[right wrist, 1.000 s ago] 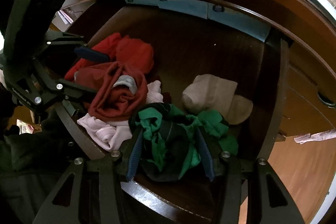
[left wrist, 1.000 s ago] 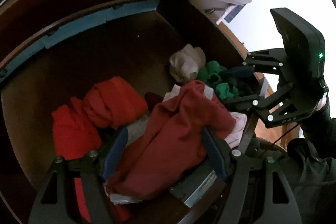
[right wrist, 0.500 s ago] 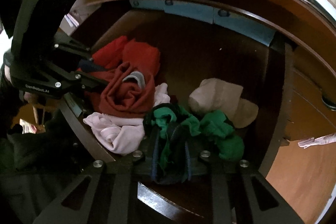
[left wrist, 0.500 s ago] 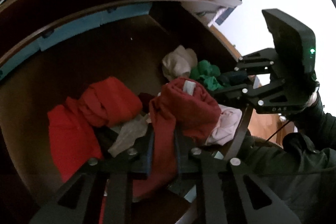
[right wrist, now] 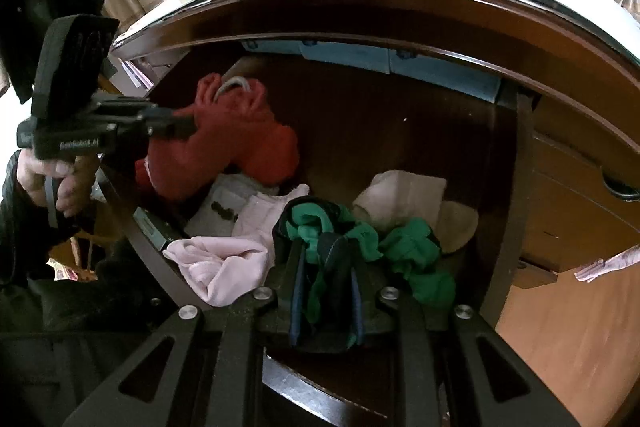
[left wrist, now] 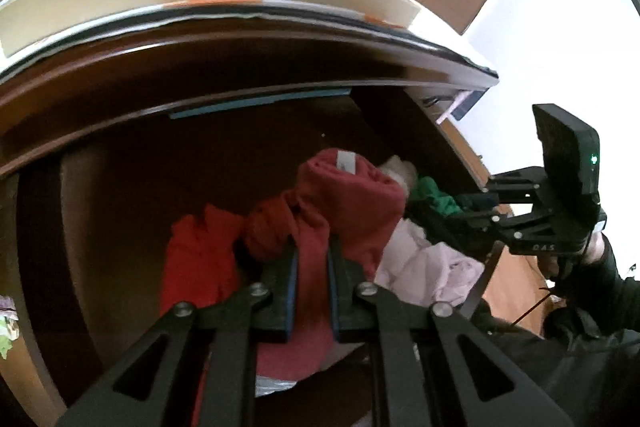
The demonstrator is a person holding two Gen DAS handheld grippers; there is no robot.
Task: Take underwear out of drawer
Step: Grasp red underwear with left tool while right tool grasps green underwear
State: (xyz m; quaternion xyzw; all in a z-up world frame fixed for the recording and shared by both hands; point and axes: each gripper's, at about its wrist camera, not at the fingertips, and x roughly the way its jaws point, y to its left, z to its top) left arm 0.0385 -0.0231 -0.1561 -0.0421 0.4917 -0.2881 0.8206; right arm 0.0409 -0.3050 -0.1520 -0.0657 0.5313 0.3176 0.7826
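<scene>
An open dark wooden drawer holds several bunched garments. My left gripper is shut on dark red underwear, which hangs lifted above the pile; the right wrist view shows the same dark red underwear raised at the drawer's left side in the left gripper. My right gripper is shut on green and dark underwear that still rests among the clothes near the drawer's front edge. In the left wrist view the right gripper's tips are buried in the green fabric.
A bright red garment, a pale pink one and a cream one lie in the drawer. The dresser top overhangs it with a cardboard box on top. A closed drawer front and wooden floor lie to the right.
Both grippers closed on their garments. The left one then rose and pulled back, lifting the dark red underwear off the pile. The right one stayed put in the green underwear.
</scene>
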